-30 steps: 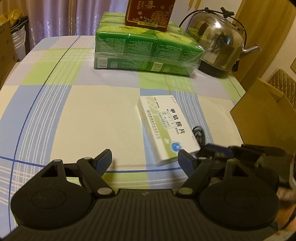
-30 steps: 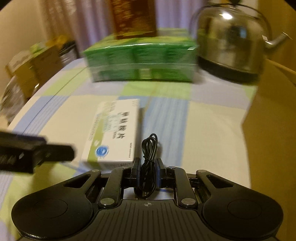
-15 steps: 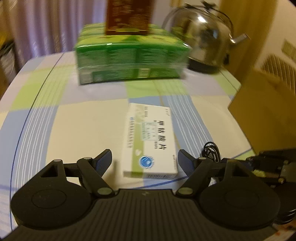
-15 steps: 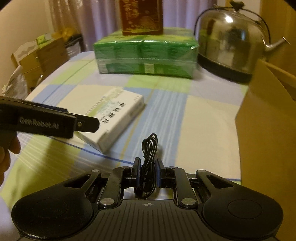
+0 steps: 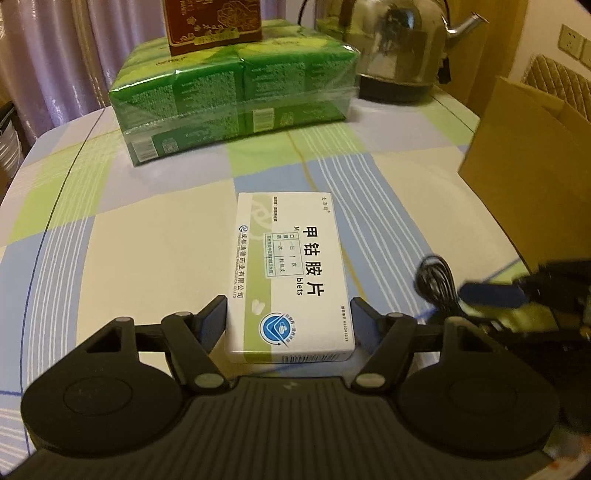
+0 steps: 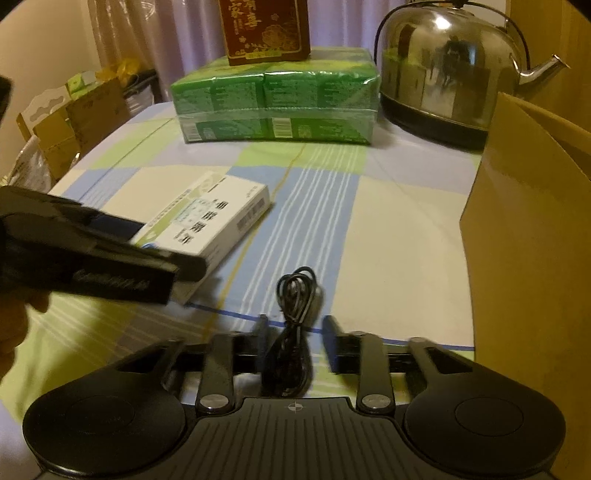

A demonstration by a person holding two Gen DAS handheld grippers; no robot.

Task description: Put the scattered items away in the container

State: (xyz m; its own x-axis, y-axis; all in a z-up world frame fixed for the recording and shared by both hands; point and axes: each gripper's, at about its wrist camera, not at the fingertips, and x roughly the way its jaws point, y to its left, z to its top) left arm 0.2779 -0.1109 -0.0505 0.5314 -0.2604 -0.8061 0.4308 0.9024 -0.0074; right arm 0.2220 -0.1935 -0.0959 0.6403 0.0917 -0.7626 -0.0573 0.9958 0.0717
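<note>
A: What's the biggest thing ahead of your tongs?

B: The checked tablecloth point(image 5: 155, 236) under both of them. Far ahead of your left tongs stands the green wrapped pack point(image 5: 236, 92) with a dark red box point(image 5: 214, 22) on top, and the steel kettle point(image 6: 443, 70) just right of the pack.

A: And the container?

B: The cardboard box point(image 6: 524, 229) rises close off the right side of your right tongs.

A: Where's the medicine box?

B: The white medicine box point(image 5: 291, 273) lies flat on the cloth, its near end between the fingers of your left tongs point(image 5: 289, 319). Those fingers are spread wide, one at each side of the box; whether they touch it, you cannot tell.

A: The right tongs?

B: Your right tongs point(image 6: 293, 336) are parted, with clear gaps either side of the coiled black cable point(image 6: 295, 314) that sits between the fingers. They are blurred, so you cannot tell whether the cable rests on the cloth or hangs.
</note>
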